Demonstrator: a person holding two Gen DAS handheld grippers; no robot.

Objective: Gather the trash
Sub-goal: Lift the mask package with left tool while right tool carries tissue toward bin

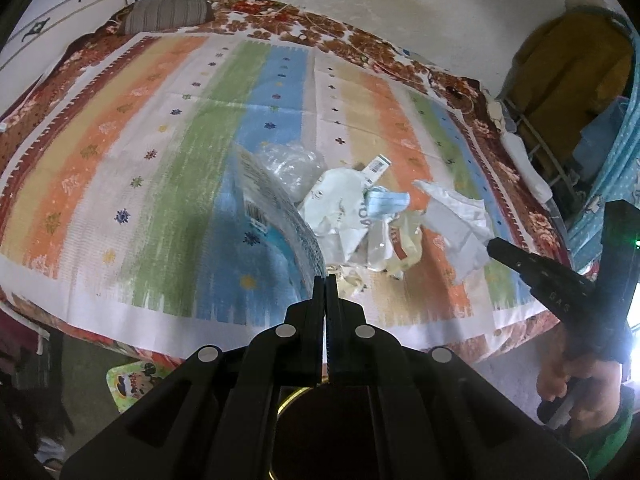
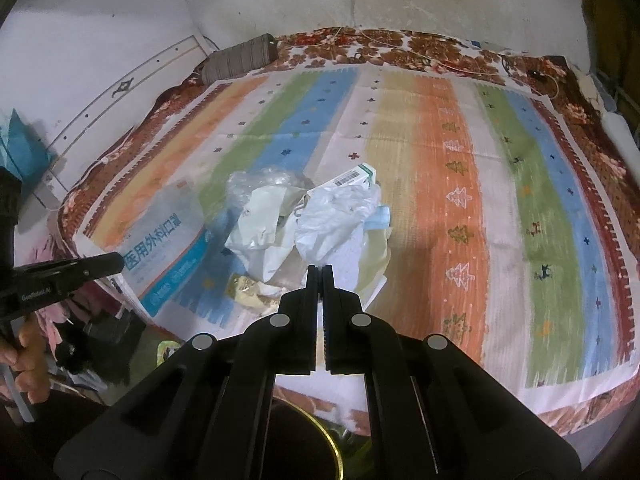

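Striped bedspread on a bed, with a heap of trash near its front edge.

Crumpled white paper (image 2: 336, 216), a blue face mask (image 1: 386, 202), a clear plastic bag (image 2: 260, 178) and a small barcoded box (image 2: 354, 176) lie heaped together on the bedspread (image 2: 448, 184), about midway along the bed's front edge. The left gripper (image 1: 325, 280) is pinching a printed mask packaging bag (image 2: 168, 252), which hangs over that edge just left of the heap. The right gripper (image 2: 319, 270), its fingers pressed nearly together with a thin slit between them, pinches the white paper. A striped pillow (image 1: 168, 12) sits at the far left corner.
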